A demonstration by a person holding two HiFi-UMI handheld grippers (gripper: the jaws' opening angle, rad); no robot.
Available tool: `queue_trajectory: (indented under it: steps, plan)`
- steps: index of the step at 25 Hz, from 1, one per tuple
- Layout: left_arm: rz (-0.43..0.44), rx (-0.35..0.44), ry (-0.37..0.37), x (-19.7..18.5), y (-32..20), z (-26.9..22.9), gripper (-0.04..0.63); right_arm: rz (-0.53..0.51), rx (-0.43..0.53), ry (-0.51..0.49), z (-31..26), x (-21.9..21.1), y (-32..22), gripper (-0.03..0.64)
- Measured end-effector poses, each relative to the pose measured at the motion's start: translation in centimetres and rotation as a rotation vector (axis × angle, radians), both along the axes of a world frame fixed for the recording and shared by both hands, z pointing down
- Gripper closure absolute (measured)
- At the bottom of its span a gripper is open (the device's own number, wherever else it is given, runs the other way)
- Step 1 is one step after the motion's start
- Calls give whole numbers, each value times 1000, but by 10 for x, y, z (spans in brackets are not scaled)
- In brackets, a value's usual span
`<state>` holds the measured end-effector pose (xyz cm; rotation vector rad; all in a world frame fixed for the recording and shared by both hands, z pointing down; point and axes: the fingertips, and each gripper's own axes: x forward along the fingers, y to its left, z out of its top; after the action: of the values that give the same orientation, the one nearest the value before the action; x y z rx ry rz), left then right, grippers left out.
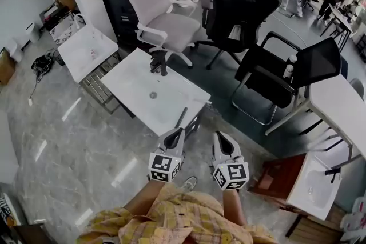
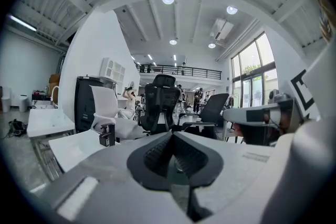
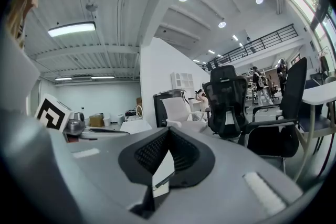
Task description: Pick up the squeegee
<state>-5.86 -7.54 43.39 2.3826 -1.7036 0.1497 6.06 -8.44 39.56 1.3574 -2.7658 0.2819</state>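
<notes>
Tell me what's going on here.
A person holds a gripper in each hand, side by side in front of a white sink top with a black faucet. A thin dark tool, apparently the squeegee, lies at the sink top's near edge, just ahead of the left gripper. The left gripper and the right gripper both have their jaws together with nothing between them. The squeegee has not been picked up. Office chairs stand behind the sink top.

Nothing legible. The left cube (image 1: 164,167), at the back of the left gripper (image 1: 180,131), and the right cube (image 1: 231,174), on the right gripper (image 1: 219,135), bear only black-and-white square markers. The faint print (image 2: 260,155) on the left gripper's body is too blurred to read.
</notes>
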Motion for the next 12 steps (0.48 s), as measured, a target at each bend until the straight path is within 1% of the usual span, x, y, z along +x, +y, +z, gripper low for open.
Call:
queue_trajectory:
  steps: [4, 12]
  plan:
    - [-21, -12, 6, -12, -14, 0, 595, 3, -1, 1, 1, -6, -19, 620]
    - [-12, -89, 11, -20, -42, 28, 595, 25, -71, 1, 32, -18, -44, 620]
